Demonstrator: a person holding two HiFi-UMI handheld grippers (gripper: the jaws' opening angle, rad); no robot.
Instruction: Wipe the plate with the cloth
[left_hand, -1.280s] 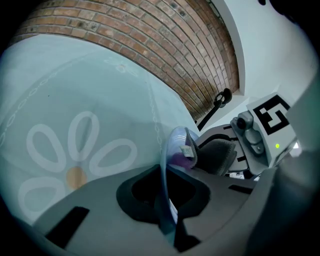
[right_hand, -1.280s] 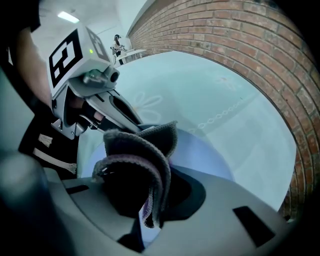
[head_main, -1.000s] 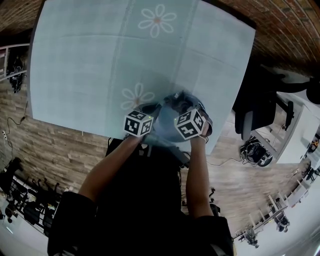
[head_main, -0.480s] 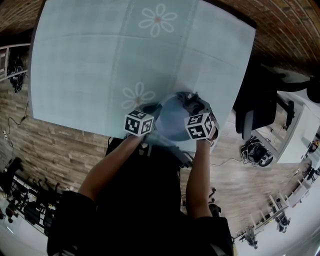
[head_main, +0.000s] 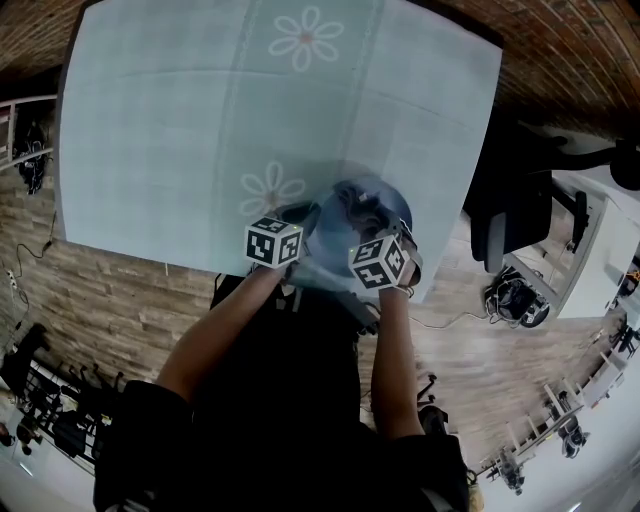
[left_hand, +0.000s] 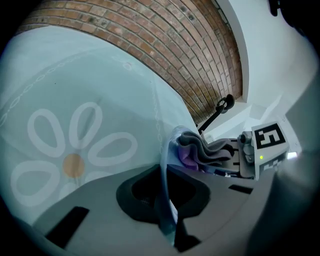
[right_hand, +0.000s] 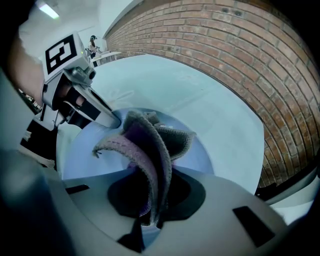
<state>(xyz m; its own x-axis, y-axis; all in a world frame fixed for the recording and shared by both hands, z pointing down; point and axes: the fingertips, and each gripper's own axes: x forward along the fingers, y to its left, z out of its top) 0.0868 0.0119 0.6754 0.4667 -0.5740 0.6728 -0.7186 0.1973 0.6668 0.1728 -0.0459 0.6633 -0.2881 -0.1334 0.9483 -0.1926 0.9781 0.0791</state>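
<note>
While the head view looked down on a pale tabletop (head_main: 150, 140) printed with daisies, the plate (head_main: 335, 238) lay close to its near edge, not far from the right-hand corner. The left tool (head_main: 305, 222) met the plate's left rim, and the right tool (head_main: 368, 228) reached over the dish with the dark cloth (head_main: 360, 203) bunched at its tip. Beyond the plate the tabletop ran broad and bare. An office chair (head_main: 510, 235) stood off past the right edge.

Seen from the left gripper view, the blue rim ran edge-on between the jaws, which were clenched on it and steadied the plate. Whether the dish sat flat on the tabletop or was tipped up, I could not tell.

From the right gripper view, the jaws were pinched on a fold of the grey and purple cloth, whose loose end draped onto the plate's inner face.

Wiping looked to be under way. The next stroke would likely call for dragging the cloth across the unwiped face while the left tool held firm. With the near edge so close, strokes were better pushed away, toward the open tabletop.
</note>
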